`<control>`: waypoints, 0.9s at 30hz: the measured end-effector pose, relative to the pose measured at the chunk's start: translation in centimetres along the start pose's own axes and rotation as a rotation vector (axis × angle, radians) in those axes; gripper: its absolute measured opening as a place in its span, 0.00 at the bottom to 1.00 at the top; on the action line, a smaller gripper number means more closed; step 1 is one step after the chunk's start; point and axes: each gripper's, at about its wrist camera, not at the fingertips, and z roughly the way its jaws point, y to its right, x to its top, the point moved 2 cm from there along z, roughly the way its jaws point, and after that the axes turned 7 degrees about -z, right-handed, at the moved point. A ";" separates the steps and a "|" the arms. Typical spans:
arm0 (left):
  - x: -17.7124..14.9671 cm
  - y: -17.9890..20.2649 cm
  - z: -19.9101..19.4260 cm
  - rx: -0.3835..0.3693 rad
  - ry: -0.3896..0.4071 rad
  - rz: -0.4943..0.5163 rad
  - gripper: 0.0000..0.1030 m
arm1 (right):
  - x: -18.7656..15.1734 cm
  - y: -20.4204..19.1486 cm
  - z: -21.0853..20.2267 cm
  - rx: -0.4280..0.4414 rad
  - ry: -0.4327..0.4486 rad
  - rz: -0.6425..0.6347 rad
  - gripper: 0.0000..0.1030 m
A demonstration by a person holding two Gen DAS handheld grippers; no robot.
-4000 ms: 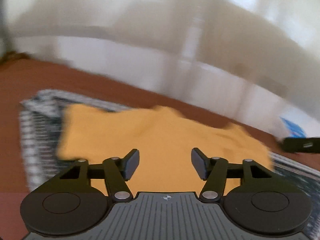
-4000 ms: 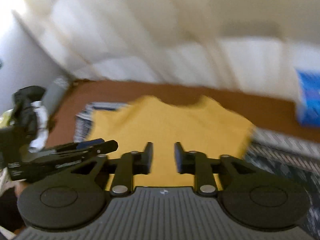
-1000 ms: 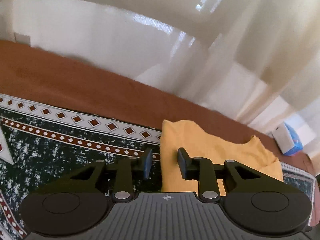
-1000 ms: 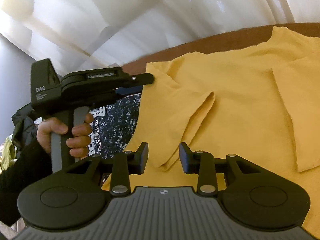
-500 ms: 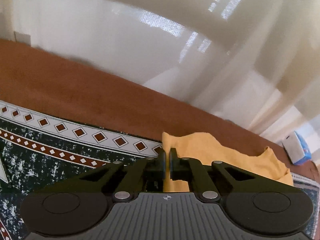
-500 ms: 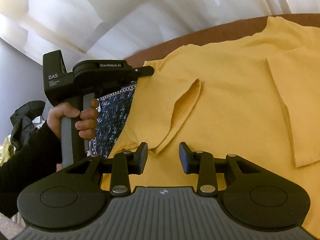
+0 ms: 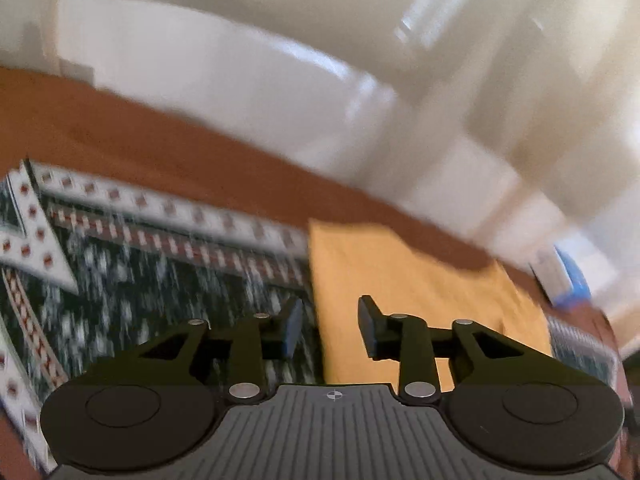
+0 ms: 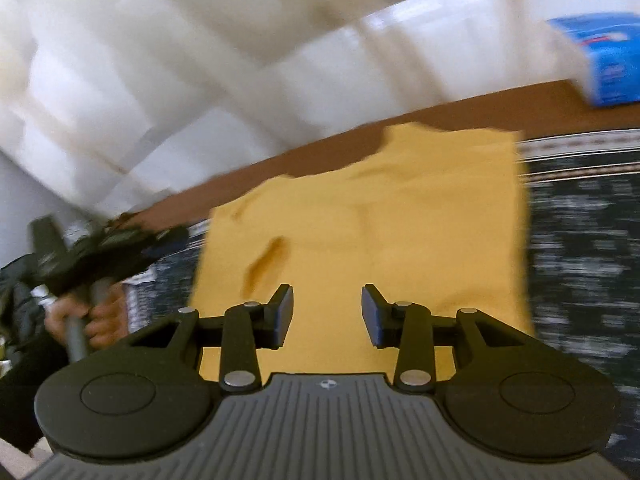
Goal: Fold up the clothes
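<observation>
Two opening, empty grippers, left gripper [image 7: 327, 330], right gripper [image 8: 327, 316]; person's hand [image 8: 86, 318] only in right view.

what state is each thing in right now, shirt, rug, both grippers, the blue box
yellow shirt: lying flat on the rug, sides folded in, not gripped
patterned rug: spread flat under the shirt
left gripper: jaws opening, nothing between them
right gripper: jaws opening, nothing between them, above the shirt
blue box: resting beyond the rug, closed or open unclear through blur
</observation>
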 end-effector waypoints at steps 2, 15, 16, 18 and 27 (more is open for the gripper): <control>-1.6 0.3 -0.3 -0.001 -0.039 0.022 0.50 | -0.7 1.0 -1.2 -0.052 -0.004 0.001 0.42; -3.8 0.7 0.8 0.099 -0.047 0.098 0.01 | -2.9 3.8 -1.5 -0.219 -0.011 0.046 0.04; -3.8 0.6 0.8 0.101 -0.044 0.096 0.01 | -2.9 4.0 -1.6 -0.233 -0.008 0.046 0.04; -3.7 0.6 0.8 0.099 -0.043 0.082 0.03 | -3.1 4.3 -1.7 -0.244 0.001 0.060 0.04; -3.7 2.2 -6.4 0.100 0.068 0.105 0.58 | -2.2 -0.3 -8.4 -0.169 0.169 -0.014 0.34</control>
